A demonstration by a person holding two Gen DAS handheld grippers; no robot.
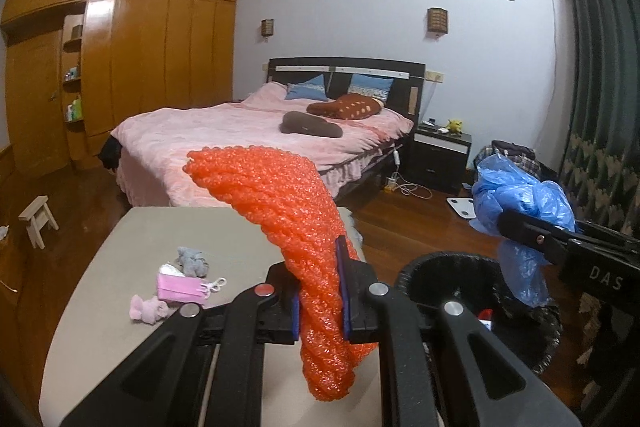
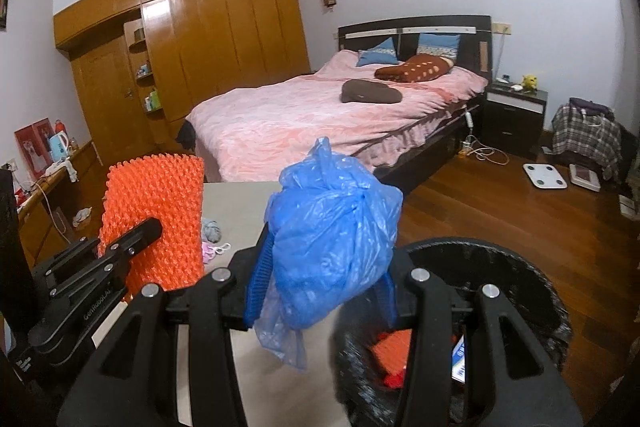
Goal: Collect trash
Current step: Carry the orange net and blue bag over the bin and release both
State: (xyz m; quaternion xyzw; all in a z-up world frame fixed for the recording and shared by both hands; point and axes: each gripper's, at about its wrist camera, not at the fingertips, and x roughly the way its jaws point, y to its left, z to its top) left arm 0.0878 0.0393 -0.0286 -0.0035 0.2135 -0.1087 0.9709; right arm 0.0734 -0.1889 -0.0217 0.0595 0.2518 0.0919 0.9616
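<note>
Left gripper (image 1: 322,301): fingers clamped on the orange foam-net sleeve (image 1: 280,203), raised over the beige counter (image 1: 120,327) edge.
Right gripper (image 2: 320,291): fingers clamped on the crumpled blue plastic bag (image 2: 332,247) (beside the bin rim).
Black round bin (image 2: 520,267): just right of the counter, orange scraps inside.
Open room: bare wooden floor (image 2: 460,207) towards the pink bed (image 2: 300,123).

The right gripper (image 2: 320,291) pinches a crumpled blue plastic bag (image 2: 332,251) between its blue-padded fingers (image 2: 260,279), held just beside the rim of a black trash bin (image 2: 532,291) at the table's right edge; orange and red scraps lie inside the bin; the left gripper (image 2: 148,227) clamps an orange foam net (image 2: 160,211) over the grey table's (image 2: 240,199) left edge; a grey lump (image 2: 211,230) and pink bits (image 2: 208,251) sit near its far edge
</note>
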